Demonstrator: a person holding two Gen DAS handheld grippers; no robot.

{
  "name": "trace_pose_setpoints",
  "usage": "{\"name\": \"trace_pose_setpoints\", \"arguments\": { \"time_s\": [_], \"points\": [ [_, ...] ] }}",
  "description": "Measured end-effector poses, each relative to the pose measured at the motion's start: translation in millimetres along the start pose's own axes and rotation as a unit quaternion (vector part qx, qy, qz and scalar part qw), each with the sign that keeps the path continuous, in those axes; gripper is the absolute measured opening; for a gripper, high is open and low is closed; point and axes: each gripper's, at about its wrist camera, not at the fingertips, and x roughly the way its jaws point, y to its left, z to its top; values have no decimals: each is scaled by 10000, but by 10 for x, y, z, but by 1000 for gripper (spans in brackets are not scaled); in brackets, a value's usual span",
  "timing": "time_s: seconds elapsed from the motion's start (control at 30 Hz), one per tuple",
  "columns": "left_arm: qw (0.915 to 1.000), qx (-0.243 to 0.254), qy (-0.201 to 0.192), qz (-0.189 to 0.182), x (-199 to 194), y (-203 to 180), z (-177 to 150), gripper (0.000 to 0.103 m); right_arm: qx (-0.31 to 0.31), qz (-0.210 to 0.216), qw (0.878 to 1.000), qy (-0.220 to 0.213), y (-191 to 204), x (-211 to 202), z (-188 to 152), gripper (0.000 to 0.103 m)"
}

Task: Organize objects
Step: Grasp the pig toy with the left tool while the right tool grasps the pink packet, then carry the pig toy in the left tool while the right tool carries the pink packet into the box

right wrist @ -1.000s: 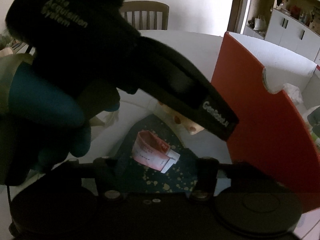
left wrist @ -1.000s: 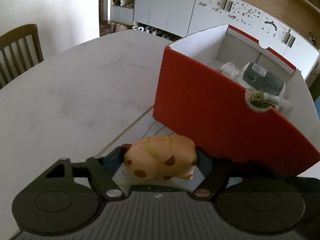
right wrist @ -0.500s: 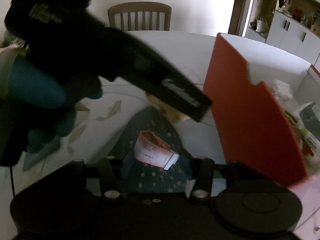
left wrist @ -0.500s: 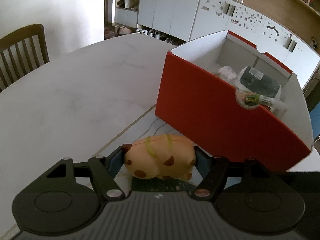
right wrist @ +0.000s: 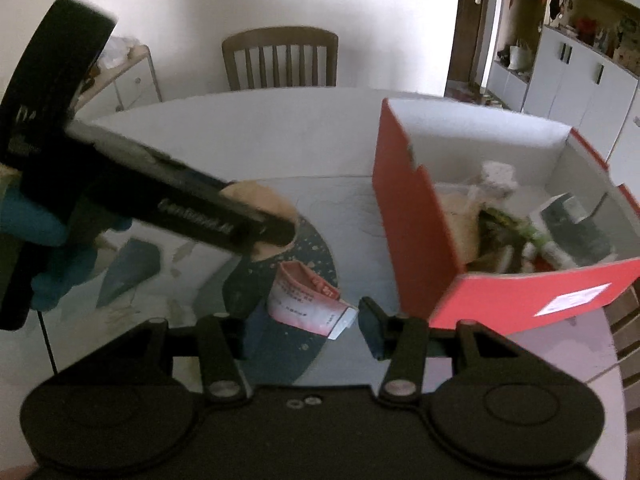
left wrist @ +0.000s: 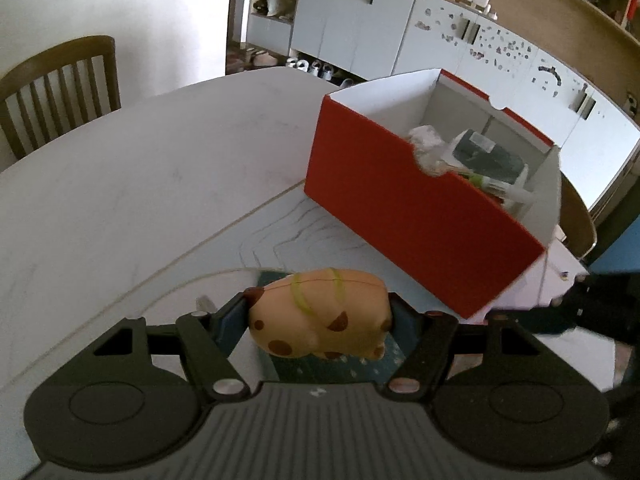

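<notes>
We carry a spotted tan toy point(left wrist: 320, 314) clamped between the two pads of our left gripper point(left wrist: 318, 320), lifted clear of the white table point(left wrist: 140, 184); a yellow-green band runs over its back. In the right wrist view the same toy point(right wrist: 260, 204) shows only as a tan blur past the black body of the left gripper point(right wrist: 276, 228), which cuts across the left half of that view together with a blue-gloved hand point(right wrist: 36, 220).

Our right gripper point(right wrist: 304, 322) grasps a pink-and-white packet point(right wrist: 308, 304): its left end presses on the left pad, and its small white tip reaches toward the right pad point(right wrist: 370, 332), though we cannot tell whether that tip touches it.

The red box point(left wrist: 420, 200), open-topped and white inside, stands on the table ahead and to the right of both grippers. It already holds a white crumpled item point(right wrist: 496, 176), a dark packet point(left wrist: 488, 156) and some green-and-white things. Its near red wall rises between the held things and the inside. A dark speckled mat point(right wrist: 296, 264) lies beneath the packet. A wooden chair point(right wrist: 280, 56) stands at the far side of the table.
</notes>
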Motion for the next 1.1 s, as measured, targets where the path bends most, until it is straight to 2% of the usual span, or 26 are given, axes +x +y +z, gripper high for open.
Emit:
{"name": "trace_pose_setpoints", "arguments": {
  "time_s": [0.3, 0.57, 0.83, 1.1],
  "points": [
    [9996, -79, -256, -36, -430, -261, -70, 72, -225, -13, 9994, -278, -183, -450, 116, 49],
    [9989, -124, -452, 53, -614, -550, 43, 73, -428, -71, 9977, -527, -449, -606, 217, 50],
    [9978, -98, -641, 159, -607, -888, 301, 73, -535, -103, 9959, -725, -865, -641, 347, 50],
    [9973, -25, -697, 213, -390, -1225, 576, 73, -615, -228, 9951, -742, -1346, -538, 412, 50]
  ]
}}
